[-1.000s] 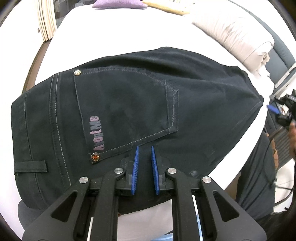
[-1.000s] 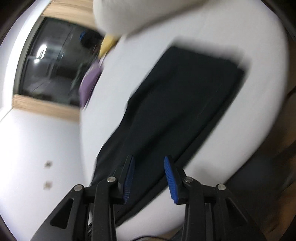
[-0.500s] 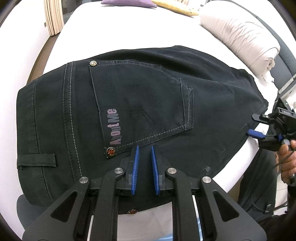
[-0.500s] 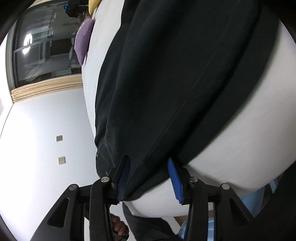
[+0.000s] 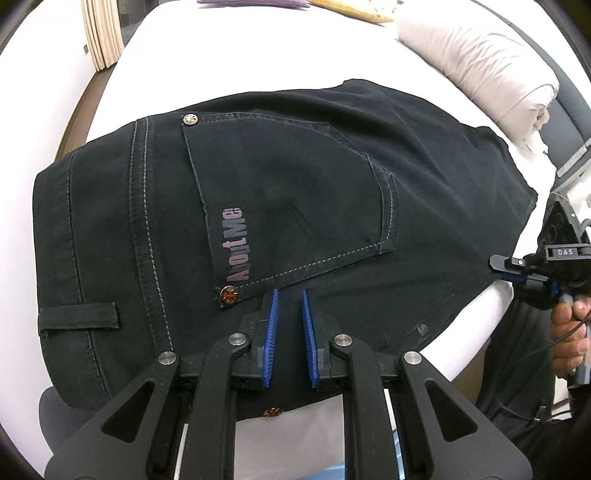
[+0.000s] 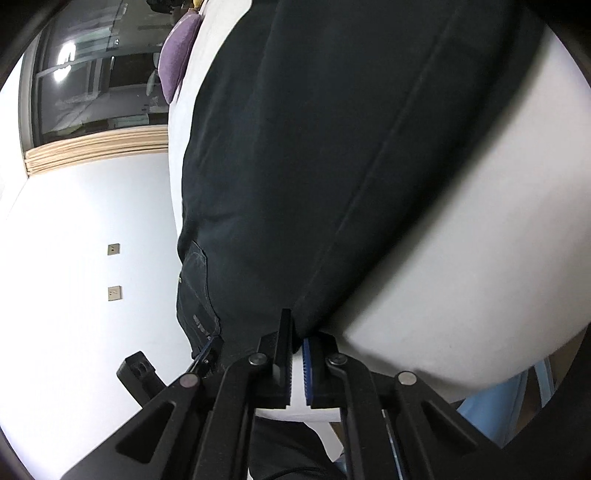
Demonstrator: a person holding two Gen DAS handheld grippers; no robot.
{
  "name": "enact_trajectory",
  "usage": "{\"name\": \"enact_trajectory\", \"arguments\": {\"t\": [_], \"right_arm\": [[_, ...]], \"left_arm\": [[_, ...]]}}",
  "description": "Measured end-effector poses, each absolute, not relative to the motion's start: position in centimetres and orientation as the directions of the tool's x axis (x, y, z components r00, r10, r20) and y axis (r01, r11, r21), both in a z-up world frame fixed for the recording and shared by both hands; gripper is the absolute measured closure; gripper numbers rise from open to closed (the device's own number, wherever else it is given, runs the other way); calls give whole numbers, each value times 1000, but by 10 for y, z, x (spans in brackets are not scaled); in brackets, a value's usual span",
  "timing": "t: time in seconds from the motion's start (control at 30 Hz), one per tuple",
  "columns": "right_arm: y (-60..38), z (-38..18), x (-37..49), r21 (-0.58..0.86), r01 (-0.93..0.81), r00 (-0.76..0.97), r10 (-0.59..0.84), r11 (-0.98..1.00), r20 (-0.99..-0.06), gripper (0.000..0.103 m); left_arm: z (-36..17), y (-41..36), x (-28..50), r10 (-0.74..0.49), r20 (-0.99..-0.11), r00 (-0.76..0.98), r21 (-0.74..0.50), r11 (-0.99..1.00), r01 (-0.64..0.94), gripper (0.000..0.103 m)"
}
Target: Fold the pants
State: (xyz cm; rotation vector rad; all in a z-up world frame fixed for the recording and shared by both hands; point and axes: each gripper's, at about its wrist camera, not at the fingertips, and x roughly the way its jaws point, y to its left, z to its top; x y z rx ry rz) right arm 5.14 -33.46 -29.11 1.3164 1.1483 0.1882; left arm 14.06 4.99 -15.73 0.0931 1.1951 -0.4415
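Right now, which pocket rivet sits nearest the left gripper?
The reddish rivet at the pocket's lower corner, just left of the left gripper; the silver rivet sits far above.

A white bed (image 5: 229, 62) carries a rolled beige duvet (image 5: 480, 62), a purple cushion (image 5: 255, 3) and a yellow cushion (image 5: 354, 11); cream curtains (image 5: 101, 33) hang beside it.

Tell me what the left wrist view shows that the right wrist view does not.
Only the left wrist view shows the back pocket with its "AboutMe" print, the belt loop, the beige pillow, and the right hand-held gripper from outside at the pants' edge. Only the right wrist view shows that gripper's fingers shut on the pants' edge, and the dark window. Both show the black pants, the white bed and a purple cushion.
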Motion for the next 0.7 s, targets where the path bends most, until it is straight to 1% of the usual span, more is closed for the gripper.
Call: {"name": "enact_trajectory", "arguments": {"t": [0.03,0.07,0.1,0.13,0.17,0.2,0.27,0.3,0.33,0.37,0.4,0.47,0.57,0.67,0.7], "right_arm": [[-334,-291,53,821,471,481,687,321,-544,96],[-338,-289,54,826,470,489,686,311,-538,88],[-344,-288,54,830,474,505,682,292,-529,76],[-350,-285,54,836,476,526,673,273,-520,70],[-357,-284,53,840,475,549,658,261,-515,61],[-369,-281,50,842,475,579,630,255,-518,60],[-393,-279,46,839,489,621,581,239,-527,61],[-408,-281,44,844,495,645,563,208,-517,70],[-419,-283,43,840,506,657,545,195,-522,76],[-429,-284,41,834,517,664,524,193,-533,88],[-439,-285,38,826,527,670,500,199,-548,97],[-450,-288,31,810,549,669,472,207,-574,101],[-456,-294,16,816,547,682,466,186,-563,103],[-454,-291,15,818,540,685,461,200,-565,102],[-455,-287,13,810,548,680,452,209,-577,97]], "left_arm": [[-157,50,141,-282,-913,295,-160,912,377,90],[-157,50,141,-282,-912,297,-161,913,374,90],[-157,50,141,-282,-912,298,-162,914,371,90],[-156,49,141,-280,-911,302,-160,916,367,90],[-154,50,139,-278,-910,308,-156,917,367,90],[-153,48,139,-275,-909,313,-150,917,369,90],[-150,43,137,-272,-909,316,-141,914,381,90],[-150,39,137,-273,-909,314,-140,911,389,90],[-151,36,136,-269,-911,312,-134,909,394,90],[-154,32,136,-259,-915,310,-122,909,399,90],[-155,30,136,-253,-917,310,-116,909,400,90],[-157,31,138,-258,-917,304,-126,911,392,90],[-158,34,140,-275,-915,295,-148,910,387,90],[-157,34,142,-266,-918,294,-139,911,389,90],[-156,33,142,-263,-919,294,-136,911,390,90]]}}
